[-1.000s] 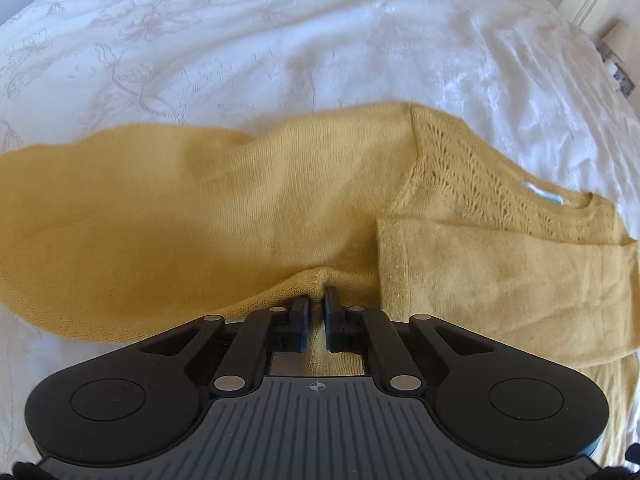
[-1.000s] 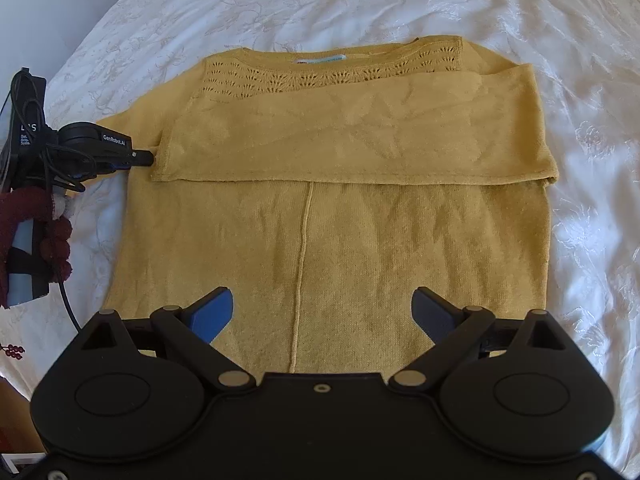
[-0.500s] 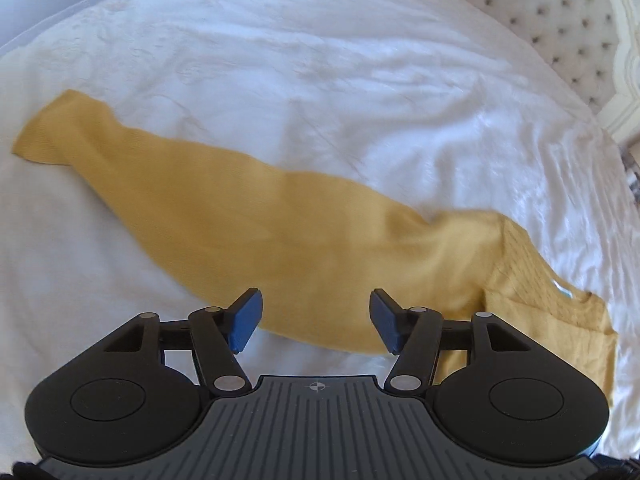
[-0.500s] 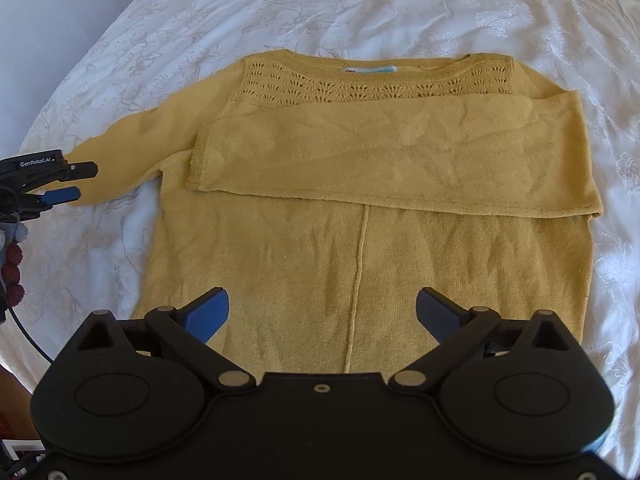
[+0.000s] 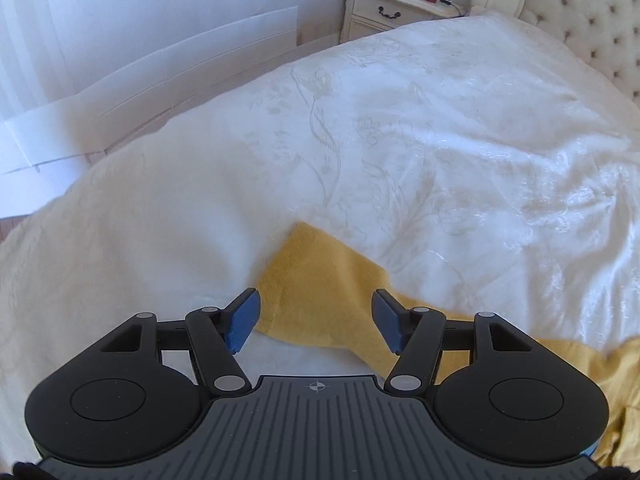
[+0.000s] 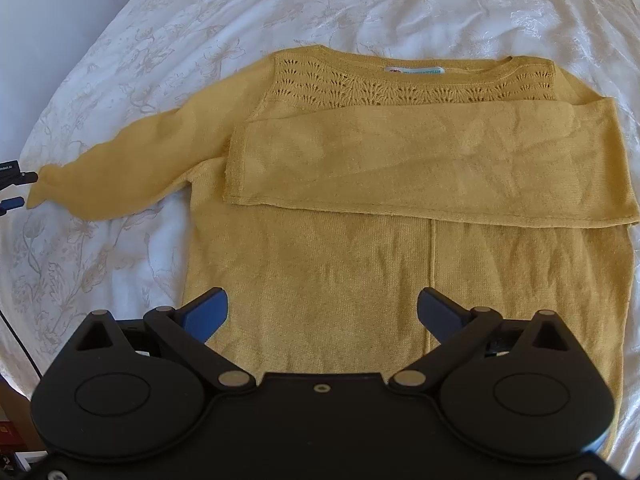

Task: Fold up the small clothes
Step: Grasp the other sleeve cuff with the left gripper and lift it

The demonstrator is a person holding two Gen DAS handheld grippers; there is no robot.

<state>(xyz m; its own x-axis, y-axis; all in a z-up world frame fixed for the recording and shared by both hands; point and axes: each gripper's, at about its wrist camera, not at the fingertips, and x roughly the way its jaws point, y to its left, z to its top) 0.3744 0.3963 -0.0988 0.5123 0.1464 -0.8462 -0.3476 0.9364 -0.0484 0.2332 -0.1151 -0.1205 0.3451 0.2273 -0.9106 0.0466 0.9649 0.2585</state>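
Yellow sweater (image 6: 360, 216) lies flat mid-bed (image 6: 120, 80), one sleeve folded across the chest; the other sleeve's cuff (image 5: 316, 280) points toward the bed's left edge. Left gripper (image 5: 316, 326) and right gripper (image 6: 322, 314) are both wide open, holding nothing. Risk: a shallow pinch on the loose knit cuff could slip or snag the bedspread too, dragging the body askew.

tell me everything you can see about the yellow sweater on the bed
The yellow sweater is a fine mustard knit lying flat on the white bedspread, neckline away from the right wrist camera. An openwork lace band runs below the collar, with a small label inside. A vertical seam runs down the body. One sleeve is folded across the chest; the other sleeve stretches outward, its cuff lying ahead of the open left gripper. Neither gripper holds it.
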